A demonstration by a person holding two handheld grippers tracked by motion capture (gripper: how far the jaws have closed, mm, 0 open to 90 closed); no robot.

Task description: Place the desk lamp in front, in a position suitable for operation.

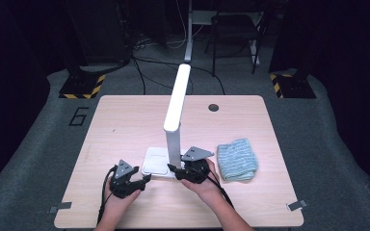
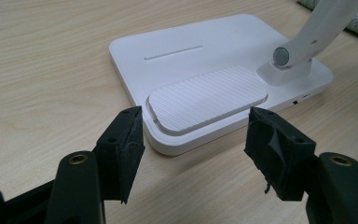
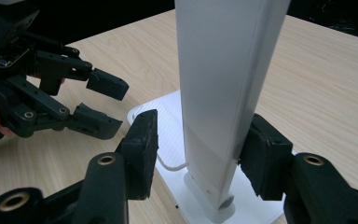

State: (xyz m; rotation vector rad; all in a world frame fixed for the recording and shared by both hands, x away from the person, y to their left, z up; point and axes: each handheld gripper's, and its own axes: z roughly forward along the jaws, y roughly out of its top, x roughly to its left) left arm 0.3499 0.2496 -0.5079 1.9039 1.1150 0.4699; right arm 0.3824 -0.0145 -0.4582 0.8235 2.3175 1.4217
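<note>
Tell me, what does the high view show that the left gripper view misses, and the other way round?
High view adds: the lamp's glowing head on its post, the right gripper with its fingers either side of that post, and a chair beyond the table. Left gripper view adds close detail of the lamp base: its ribbed pad, a thin slot and the grey hinge pin. Shared: the white base, the wooden tabletop, and the left gripper, open and pointing at the base.
</note>
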